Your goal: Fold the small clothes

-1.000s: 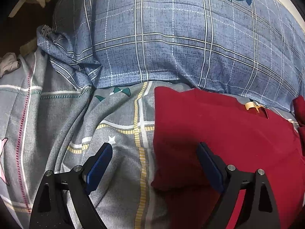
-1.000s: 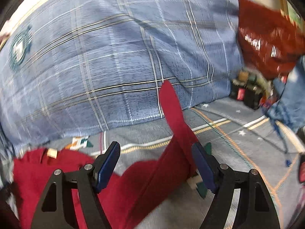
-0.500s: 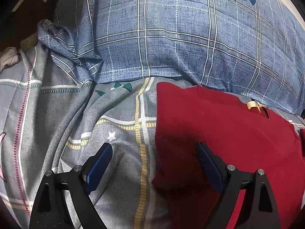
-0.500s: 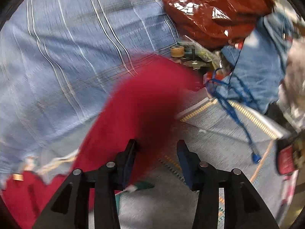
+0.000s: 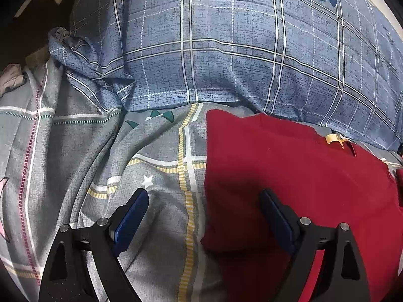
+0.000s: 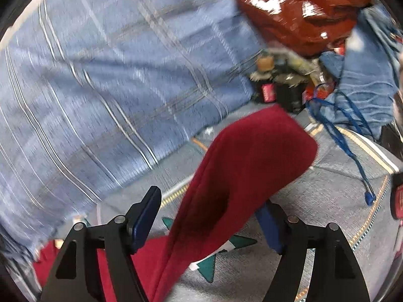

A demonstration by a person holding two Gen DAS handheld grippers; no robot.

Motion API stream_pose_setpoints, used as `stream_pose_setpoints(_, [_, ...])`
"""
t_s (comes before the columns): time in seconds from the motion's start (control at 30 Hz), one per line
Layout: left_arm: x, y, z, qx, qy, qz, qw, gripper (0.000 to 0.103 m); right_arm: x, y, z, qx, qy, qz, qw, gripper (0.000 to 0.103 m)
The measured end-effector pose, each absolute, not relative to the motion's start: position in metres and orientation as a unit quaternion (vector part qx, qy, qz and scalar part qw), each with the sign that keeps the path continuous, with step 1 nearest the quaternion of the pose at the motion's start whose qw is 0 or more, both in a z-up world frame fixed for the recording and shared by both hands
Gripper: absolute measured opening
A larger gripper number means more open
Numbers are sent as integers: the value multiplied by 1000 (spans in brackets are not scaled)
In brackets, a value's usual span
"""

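A dark red small shirt (image 5: 289,171) lies flat on the grey patterned bedsheet (image 5: 88,151), its tan neck label (image 5: 332,139) toward the pillow. My left gripper (image 5: 204,196) hovers open over the shirt's left edge, one finger above the sheet and the other above the red cloth. In the right wrist view the shirt's sleeve (image 6: 252,151) runs up between the fingers of my right gripper (image 6: 211,198). Its jaws are opening; the left pad stands clear of the sleeve, and the sleeve drapes in front of the right finger.
A big blue plaid pillow (image 5: 226,50) lies just behind the shirt. To the right are a shiny red plastic bag (image 6: 302,7), dark bottles (image 6: 277,85), blue denim cloth (image 6: 360,83) and a blue cord (image 6: 347,141) on the sheet.
The right gripper swung right toward the clutter, narrowed on the red sleeve, then widened again; the sleeve now lies looser between its fingers. The left gripper and the shirt body stayed put.
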State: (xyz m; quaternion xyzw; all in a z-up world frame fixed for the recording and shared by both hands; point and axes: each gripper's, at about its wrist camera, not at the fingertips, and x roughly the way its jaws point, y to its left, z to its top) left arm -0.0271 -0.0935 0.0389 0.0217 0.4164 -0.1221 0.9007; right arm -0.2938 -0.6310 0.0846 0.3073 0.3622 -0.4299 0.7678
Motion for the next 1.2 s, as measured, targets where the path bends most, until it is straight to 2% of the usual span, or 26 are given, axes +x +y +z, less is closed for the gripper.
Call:
stream_pose_setpoints(0.1, [-27, -93, 40, 20, 414, -119, 902, 89, -293, -627, 72, 304, 384, -431, 758, 68])
stream_pose_setpoints(0.3, [-27, -95, 37, 24, 419, -120, 900, 89, -317, -600, 116, 281, 313, -436, 796, 74])
stream_pose_setpoints(0.5, [-28, -97, 37, 28, 419, -122, 900, 89, -314, -597, 121, 296, 311, -413, 803, 75])
stream_pose_setpoints(0.7, [-27, -95, 38, 27, 418, -123, 900, 89, -293, -608, 96, 279, 375, -423, 776, 75])
stream_pose_setpoints(0.87, [-25, -97, 33, 30, 425, -123, 896, 90, -325, -601, 88, 333, 331, -416, 779, 75])
stream_pose_setpoints(1.07, [-26, -96, 36, 30, 421, -120, 899, 89, -324, -625, 76, 367, 318, -393, 781, 74])
stream_pose_setpoints(1.1, [-26, -95, 37, 29, 420, -119, 899, 89, -322, -633, 67, 382, 321, -384, 777, 71])
stream_pose_setpoints(1.13, [-26, -93, 40, 26, 419, -118, 900, 89, -321, -642, 57, 395, 327, -382, 769, 53])
stream_pose_setpoints(1.17, [-26, -91, 42, 22, 417, -117, 901, 89, -321, -645, 51, 397, 335, -389, 761, 27])
stream_pose_setpoints(1.2, [-26, -88, 46, 16, 414, -118, 903, 89, -322, -646, 49, 395, 341, -396, 755, 21])
